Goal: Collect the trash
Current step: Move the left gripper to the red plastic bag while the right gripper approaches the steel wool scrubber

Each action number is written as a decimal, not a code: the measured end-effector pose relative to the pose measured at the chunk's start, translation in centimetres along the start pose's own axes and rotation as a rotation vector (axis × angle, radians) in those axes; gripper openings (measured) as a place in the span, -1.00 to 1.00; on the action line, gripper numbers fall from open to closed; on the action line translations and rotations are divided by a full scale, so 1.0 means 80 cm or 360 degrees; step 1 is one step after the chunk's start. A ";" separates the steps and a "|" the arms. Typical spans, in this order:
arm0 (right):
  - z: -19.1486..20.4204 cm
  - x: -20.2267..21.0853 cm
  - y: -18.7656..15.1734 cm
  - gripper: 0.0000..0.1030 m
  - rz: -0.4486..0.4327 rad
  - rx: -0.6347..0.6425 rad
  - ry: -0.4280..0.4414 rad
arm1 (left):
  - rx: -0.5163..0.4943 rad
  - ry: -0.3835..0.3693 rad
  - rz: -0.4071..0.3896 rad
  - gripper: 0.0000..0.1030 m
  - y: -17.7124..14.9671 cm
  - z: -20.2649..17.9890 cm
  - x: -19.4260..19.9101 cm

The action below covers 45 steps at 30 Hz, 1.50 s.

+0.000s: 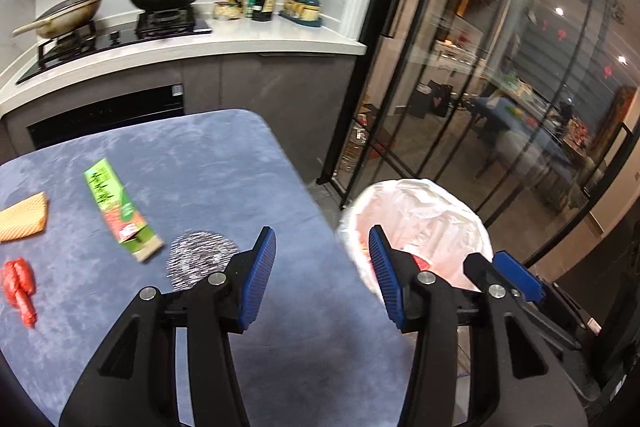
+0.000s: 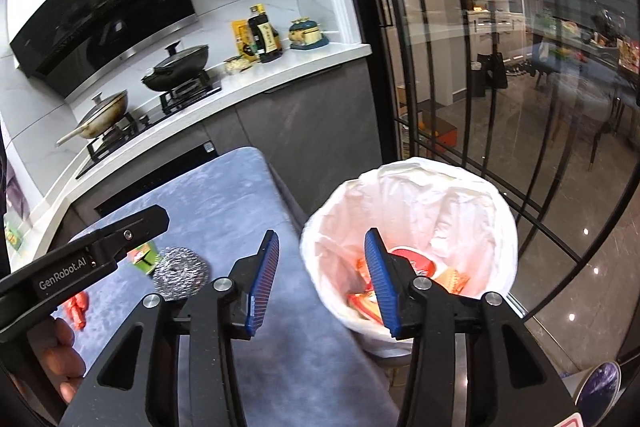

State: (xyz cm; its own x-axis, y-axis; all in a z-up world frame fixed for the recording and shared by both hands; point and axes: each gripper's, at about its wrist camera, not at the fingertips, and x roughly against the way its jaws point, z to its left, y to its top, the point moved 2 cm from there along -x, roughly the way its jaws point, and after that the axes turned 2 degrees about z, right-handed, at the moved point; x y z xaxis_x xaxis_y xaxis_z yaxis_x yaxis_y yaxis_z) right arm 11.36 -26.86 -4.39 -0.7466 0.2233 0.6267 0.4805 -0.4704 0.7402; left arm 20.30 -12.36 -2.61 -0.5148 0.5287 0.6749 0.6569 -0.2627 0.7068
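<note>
A: Both spread wide and empty — the left hand-held gripper (image 1: 322,267) and the right hand-held gripper (image 2: 322,271).

B: Nearest trash?

A: The steel scourer (image 1: 200,259) on the blue surface (image 1: 192,163), at ten o'clock. Likely light and springy; pinch across its middle. Lined bin (image 2: 404,187) at one o'clock.

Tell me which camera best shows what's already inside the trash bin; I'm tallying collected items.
The right wrist view. It looks down into the white-lined trash bin, showing the red and orange wrappers at the bottom. The left wrist view shows the bin partly hidden behind its own fingers, with only a sliver of red inside.
</note>
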 end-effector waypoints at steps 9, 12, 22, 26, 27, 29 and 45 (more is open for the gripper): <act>0.061 -0.003 -0.014 -0.04 0.0034 0.0100 0.0083 | 0.0155 0.0196 -0.0028 0.16 -0.022 0.088 0.034; 0.083 -0.008 -0.020 0.03 0.0055 0.0132 0.0112 | 0.0245 0.0267 -0.0037 0.29 -0.032 0.128 0.047; 0.152 -0.029 -0.046 0.16 0.0141 0.0240 0.0191 | 0.0473 0.0546 -0.0025 0.34 -0.071 0.253 0.087; 0.174 -0.041 -0.054 0.32 0.0168 0.0282 0.0201 | 0.0538 0.0635 -0.0011 0.35 -0.083 0.295 0.098; 0.180 -0.046 -0.057 0.34 0.0174 0.0295 0.0199 | 0.0544 0.0672 -0.0011 0.37 -0.085 0.305 0.100; 0.191 -0.054 -0.061 0.40 0.0192 0.0315 0.0200 | 0.0564 0.0706 -0.0012 0.48 -0.088 0.322 0.103; 0.233 -0.134 -0.078 0.48 0.0319 0.0386 0.0154 | 0.0690 0.0756 0.0075 0.57 -0.107 0.401 0.076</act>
State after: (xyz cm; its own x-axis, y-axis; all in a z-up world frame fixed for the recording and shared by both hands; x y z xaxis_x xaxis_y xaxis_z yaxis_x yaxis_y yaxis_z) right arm 24.94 -10.38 -11.15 -0.6608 0.0589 0.7482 0.7093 -0.2771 0.6482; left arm 29.23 18.95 -11.35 -0.6026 0.0833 0.7937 0.7965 0.1255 0.5915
